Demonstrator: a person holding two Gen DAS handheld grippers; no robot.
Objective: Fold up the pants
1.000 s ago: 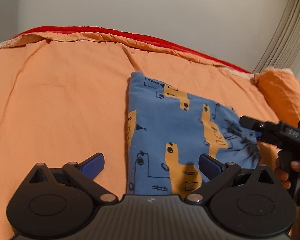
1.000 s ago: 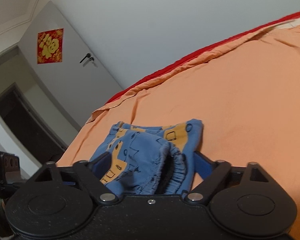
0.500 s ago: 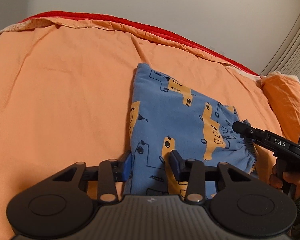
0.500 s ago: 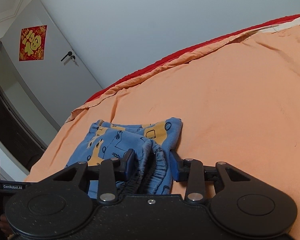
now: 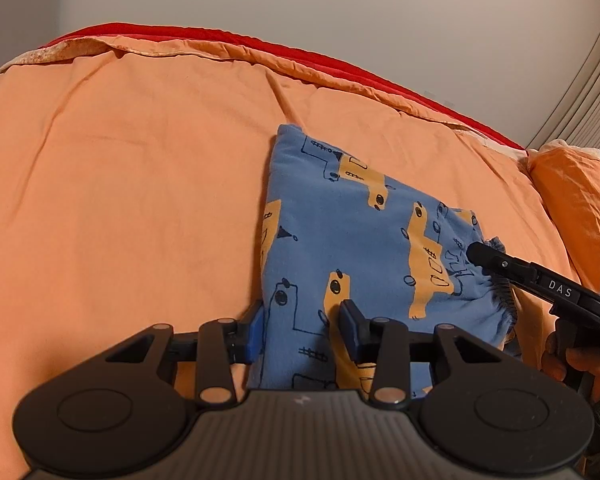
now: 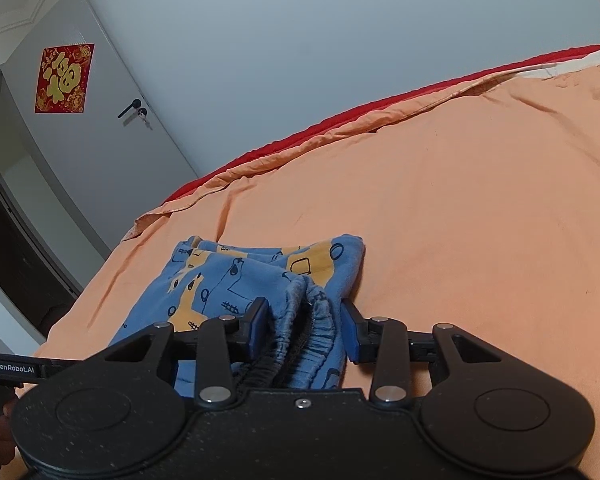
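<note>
Your left tool [image 5: 302,330] hides the near hem of the pants [image 5: 364,248] behind its body. In the right wrist view, the right tool [image 6: 305,330] covers the waistband's near end. The pillow [image 5: 576,196] at the bed's far right corner is cut off by the frame, as is the door [image 6: 80,120].

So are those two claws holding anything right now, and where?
Both hold the pants: the left gripper at a folded edge, the right gripper at the gathered elastic waistband.

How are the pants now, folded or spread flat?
Folded: the pants lie as a compact stack, layered edges and gathered waistband showing on the orange bedsheet.
</note>
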